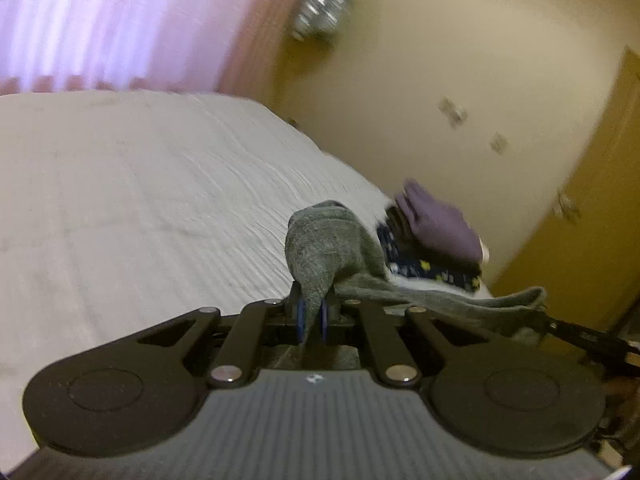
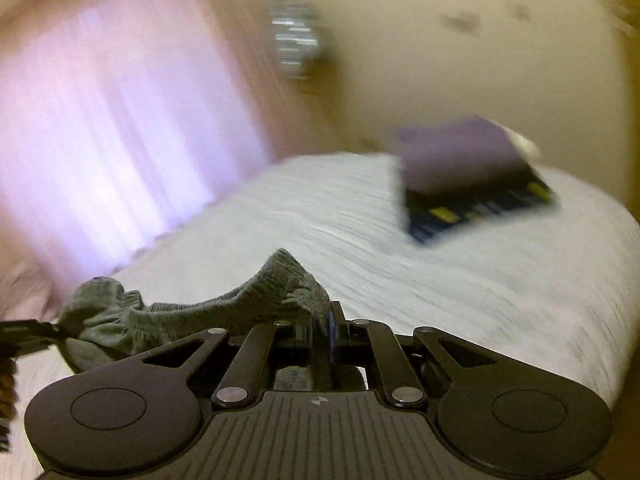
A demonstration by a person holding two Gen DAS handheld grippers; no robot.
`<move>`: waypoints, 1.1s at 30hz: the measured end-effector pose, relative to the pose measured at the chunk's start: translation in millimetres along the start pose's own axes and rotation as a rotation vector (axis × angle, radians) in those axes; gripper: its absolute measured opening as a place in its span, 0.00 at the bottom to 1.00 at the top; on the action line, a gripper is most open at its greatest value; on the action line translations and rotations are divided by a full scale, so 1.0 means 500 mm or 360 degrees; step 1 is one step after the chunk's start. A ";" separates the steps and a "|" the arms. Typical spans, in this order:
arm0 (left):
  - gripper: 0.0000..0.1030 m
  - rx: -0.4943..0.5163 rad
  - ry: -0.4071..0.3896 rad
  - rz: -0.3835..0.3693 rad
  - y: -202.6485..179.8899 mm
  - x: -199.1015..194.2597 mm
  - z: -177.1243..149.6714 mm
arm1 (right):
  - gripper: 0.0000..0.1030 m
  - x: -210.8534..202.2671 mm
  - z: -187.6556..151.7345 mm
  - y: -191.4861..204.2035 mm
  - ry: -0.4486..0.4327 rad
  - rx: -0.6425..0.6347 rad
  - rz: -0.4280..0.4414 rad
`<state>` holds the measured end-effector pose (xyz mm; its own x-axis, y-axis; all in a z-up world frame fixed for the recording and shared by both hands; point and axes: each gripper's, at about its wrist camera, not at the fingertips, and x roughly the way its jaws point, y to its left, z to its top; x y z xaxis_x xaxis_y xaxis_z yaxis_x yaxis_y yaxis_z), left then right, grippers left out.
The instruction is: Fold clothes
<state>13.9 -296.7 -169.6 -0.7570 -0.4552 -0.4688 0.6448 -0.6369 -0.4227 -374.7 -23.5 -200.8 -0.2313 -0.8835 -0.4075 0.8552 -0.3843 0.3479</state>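
Observation:
A grey knitted garment [image 1: 328, 248] is held up over the white bed [image 1: 140, 200], stretched between both grippers. My left gripper [image 1: 313, 316] is shut on one end, which bunches above its jaws; the cloth runs right to the other gripper's tip [image 1: 576, 332]. In the right wrist view my right gripper [image 2: 320, 328] is shut on the other end of the grey garment [image 2: 224, 312], which runs left to the left gripper's tip [image 2: 24, 332]. A stack of folded clothes, purple [image 1: 436, 224] over dark patterned [image 1: 432, 270], lies at the bed's right edge; the stack also shows in the right wrist view [image 2: 460, 160].
Pink curtains [image 1: 100, 20] hang behind the bed and show in the right wrist view [image 2: 120, 100]. A cream wall [image 1: 460, 60] with a shiny wall ornament [image 1: 324, 4] stands to the right. A wooden wardrobe [image 1: 592, 200] is at the far right. Both views are motion-blurred.

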 end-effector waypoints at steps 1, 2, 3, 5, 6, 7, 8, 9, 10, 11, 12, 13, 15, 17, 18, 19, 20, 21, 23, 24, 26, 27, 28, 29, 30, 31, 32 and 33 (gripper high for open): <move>0.05 -0.0040 -0.0032 0.0023 -0.002 -0.047 -0.001 | 0.06 -0.005 0.016 0.019 -0.0001 -0.0062 0.0066; 0.05 -0.0080 -0.0064 0.0046 -0.004 -0.095 -0.003 | 0.06 -0.013 0.034 0.040 -0.0006 -0.0123 0.0141; 0.05 -0.0112 -0.0085 0.0062 -0.008 -0.133 -0.003 | 0.06 -0.023 0.050 0.061 -0.0010 -0.0177 0.0207; 0.06 -0.0141 -0.0130 0.0099 -0.015 -0.190 0.004 | 0.06 -0.034 0.083 0.096 -0.0029 -0.0259 0.0313; 0.06 -0.0146 -0.0150 0.0112 -0.019 -0.210 0.008 | 0.06 -0.035 0.100 0.113 -0.0037 -0.0291 0.0366; 0.07 -0.0156 -0.0178 0.0125 -0.015 -0.221 0.013 | 0.06 -0.033 0.117 0.130 -0.0051 -0.0312 0.0416; 0.08 -0.0166 -0.0208 0.0141 -0.007 -0.224 0.018 | 0.06 -0.019 0.133 0.147 -0.0071 -0.0326 0.0467; 0.14 -0.0189 -0.0246 0.0186 0.011 -0.223 0.026 | 0.06 -0.002 0.149 0.165 -0.0094 -0.0340 0.0520; 0.20 -0.0224 -0.0276 0.0245 0.036 -0.210 0.034 | 0.06 0.024 0.161 0.188 -0.0112 -0.0351 0.0554; 0.23 -0.0261 -0.0304 0.0304 0.061 -0.197 0.042 | 0.07 0.066 0.171 0.217 -0.0114 -0.0353 0.0555; 0.35 -0.0312 -0.0328 0.0372 0.095 -0.176 0.042 | 0.07 0.122 0.176 0.244 -0.0066 -0.0342 0.0538; 0.38 -0.0363 -0.0302 0.0459 0.128 -0.153 0.036 | 0.07 0.182 0.177 0.269 0.0004 -0.0328 0.0518; 0.38 -0.0465 -0.0239 0.0637 0.193 -0.105 0.024 | 0.15 0.337 0.157 0.302 0.0271 -0.0288 0.0407; 0.38 -0.0566 -0.0176 0.0814 0.257 -0.058 0.011 | 0.59 0.454 0.113 0.310 0.0474 -0.0270 0.0162; 0.38 -0.0590 -0.0122 0.0837 0.277 -0.049 -0.003 | 0.66 0.483 0.084 0.304 0.0503 -0.0275 0.0064; 0.38 -0.0587 -0.0064 0.0846 0.288 -0.048 -0.022 | 0.66 0.491 0.053 0.292 0.0534 -0.0295 -0.0011; 0.38 -0.0583 -0.0007 0.0854 0.298 -0.048 -0.040 | 0.66 0.495 0.021 0.279 0.0581 -0.0318 -0.0084; 0.39 -0.0578 0.0051 0.0862 0.308 -0.047 -0.059 | 0.66 0.489 -0.010 0.263 0.0637 -0.0308 -0.0111; 0.40 -0.0570 0.0165 0.0869 0.324 -0.043 -0.093 | 0.66 0.472 -0.069 0.225 0.0773 -0.0254 -0.0133; 0.40 -0.0568 0.0219 0.0859 0.332 -0.039 -0.108 | 0.66 0.464 -0.096 0.203 0.0856 -0.0226 -0.0154; 0.40 -0.0554 0.0298 0.0821 0.346 -0.013 -0.124 | 0.66 0.445 -0.129 0.169 0.0943 -0.0224 -0.0198; 0.40 -0.0533 0.0315 0.0799 0.353 0.005 -0.120 | 0.66 0.437 -0.136 0.156 0.0955 -0.0229 -0.0215; 0.40 -0.0511 0.0331 0.0776 0.359 0.023 -0.115 | 0.66 0.430 -0.141 0.148 0.0949 -0.0231 -0.0226; 0.40 -0.0494 0.0334 0.0756 0.357 0.040 -0.113 | 0.66 0.430 -0.138 0.142 0.0936 -0.0219 -0.0218; 0.41 -0.0480 0.0336 0.0722 0.358 0.063 -0.105 | 0.66 0.433 -0.131 0.136 0.0920 -0.0200 -0.0203; 0.43 -0.0467 0.0338 0.0688 0.360 0.085 -0.096 | 0.66 0.436 -0.124 0.130 0.0904 -0.0181 -0.0187; 0.43 -0.0453 0.0340 0.0653 0.362 0.108 -0.087 | 0.66 0.448 -0.112 0.127 0.0893 -0.0172 -0.0155; 0.45 -0.0422 0.0342 0.0610 0.358 0.133 -0.080 | 0.66 0.465 -0.097 0.124 0.0885 -0.0167 -0.0115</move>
<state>83.0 -416.2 -307.2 -0.4400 -0.4694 -0.7656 0.8976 -0.2568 -0.3584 -353.0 -239.7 -315.1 -0.0361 -0.5710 -0.8201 0.8944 -0.3846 0.2284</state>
